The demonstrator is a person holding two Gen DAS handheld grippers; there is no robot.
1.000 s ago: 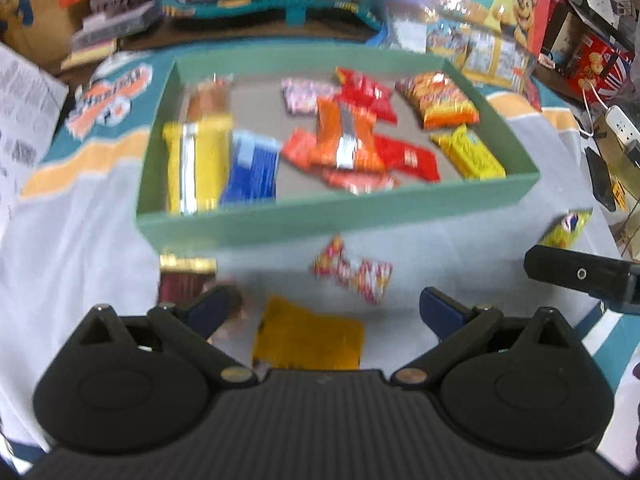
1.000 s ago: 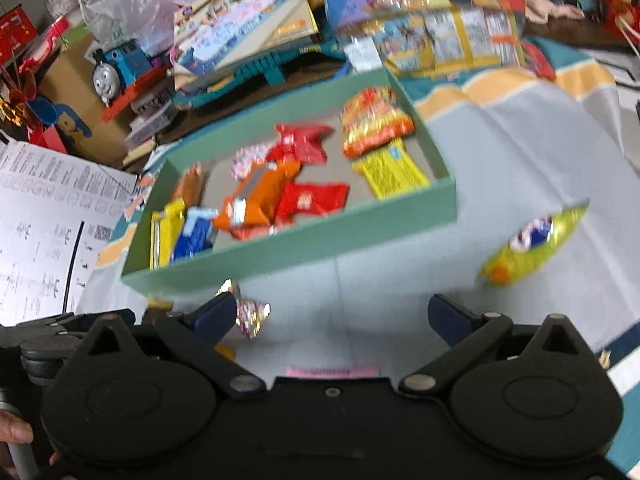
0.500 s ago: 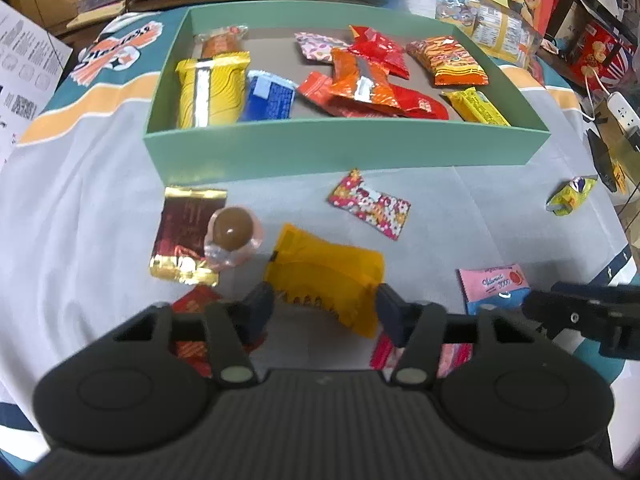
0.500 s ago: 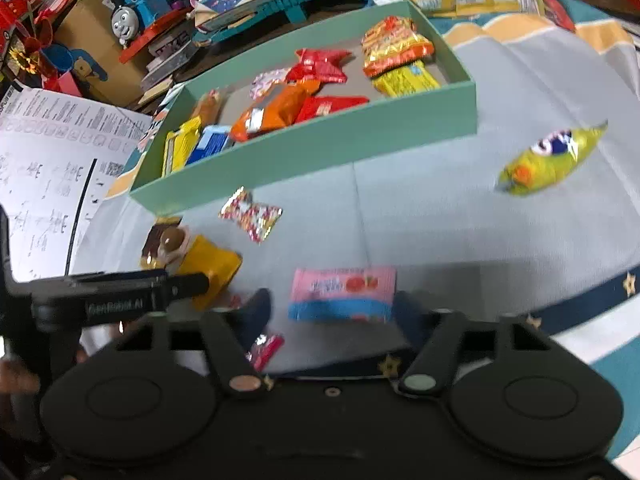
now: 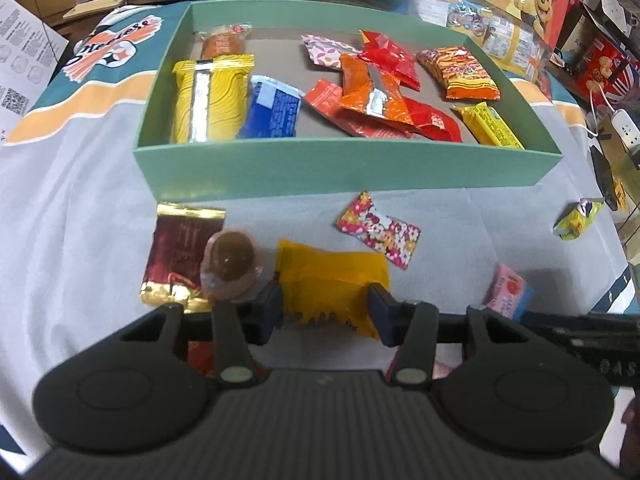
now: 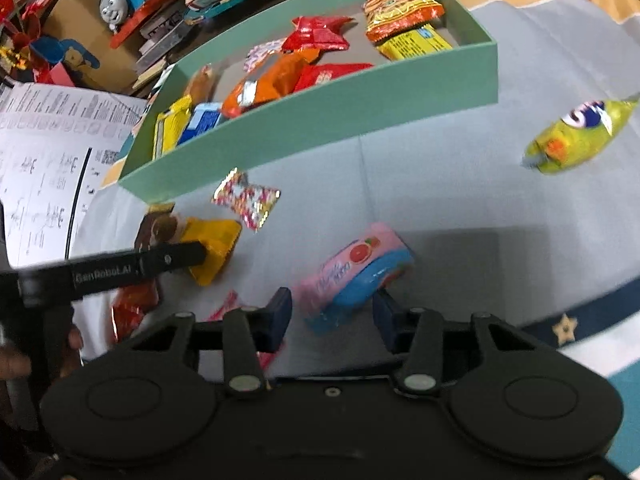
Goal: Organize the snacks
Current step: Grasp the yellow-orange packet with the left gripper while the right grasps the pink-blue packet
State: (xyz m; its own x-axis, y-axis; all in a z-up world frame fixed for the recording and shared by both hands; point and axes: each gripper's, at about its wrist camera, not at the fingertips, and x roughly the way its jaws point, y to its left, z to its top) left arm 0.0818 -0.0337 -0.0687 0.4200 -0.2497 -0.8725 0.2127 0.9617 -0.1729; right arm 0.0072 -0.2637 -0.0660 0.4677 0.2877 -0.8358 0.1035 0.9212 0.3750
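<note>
The left gripper point(image 5: 324, 314) sits low in the centre of its own view with its fingers spread to either side of a yellow snack packet point(image 5: 332, 280). The pads stand right at the packet's near edges, and whether they already press it cannot be told. The packet lies flat on the grey cloth point(image 5: 72, 216) with its long axis running left to right across the frame, so it spans the gap between the fingers. It looks soft and crinkly and would likely buckle a little under a squeeze.

The right gripper point(image 6: 332, 314), bottom centre of its view, is likewise spread around a pink and blue packet point(image 6: 356, 276). That packet tilts, its long axis rising from lower left to upper right, with the near end between the fingers; contact cannot be confirmed.

Each tool has its own packet directly ahead, so neither needs to cross over. The green box point(image 5: 344, 170) already holding many snacks fills the upper middle of the left view, straight beyond the yellow packet; the coming move seems to be close, lift and carry forward over the near wall.

Loose on the cloth are a floral wrapper point(image 5: 378, 232) right of centre, a brown sweet in clear wrap point(image 5: 230, 262) on a maroon and gold packet point(image 5: 180, 252) to the left, and a green packet point(image 6: 576, 136) at the right edge of the right view
</note>
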